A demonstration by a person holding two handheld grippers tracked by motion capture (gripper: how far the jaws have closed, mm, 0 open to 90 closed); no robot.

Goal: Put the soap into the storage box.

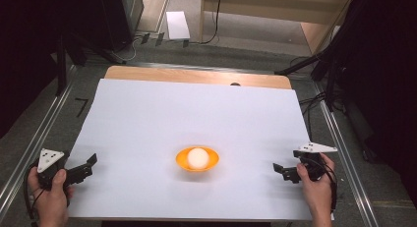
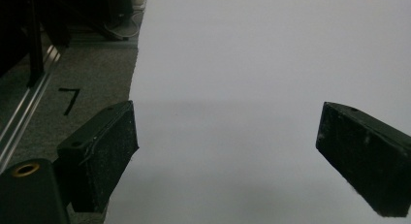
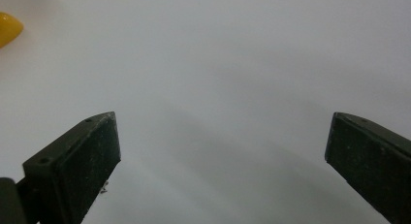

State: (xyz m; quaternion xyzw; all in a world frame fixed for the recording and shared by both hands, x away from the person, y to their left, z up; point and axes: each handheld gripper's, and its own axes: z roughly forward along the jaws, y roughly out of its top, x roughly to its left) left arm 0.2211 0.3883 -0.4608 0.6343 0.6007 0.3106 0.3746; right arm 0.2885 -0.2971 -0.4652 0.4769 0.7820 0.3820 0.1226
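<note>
No lettering or brand could be read; only a black mark like a "7" (image 2: 70,100) stood on the grey floor (image 2: 97,73).

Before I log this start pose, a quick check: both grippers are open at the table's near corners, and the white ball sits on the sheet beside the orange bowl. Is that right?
Not quite. The white ball sits inside the orange bowl, not beside it on the sheet; the high view shows this. The rest holds: the left gripper and right gripper are both open near the table's near corners.
</note>
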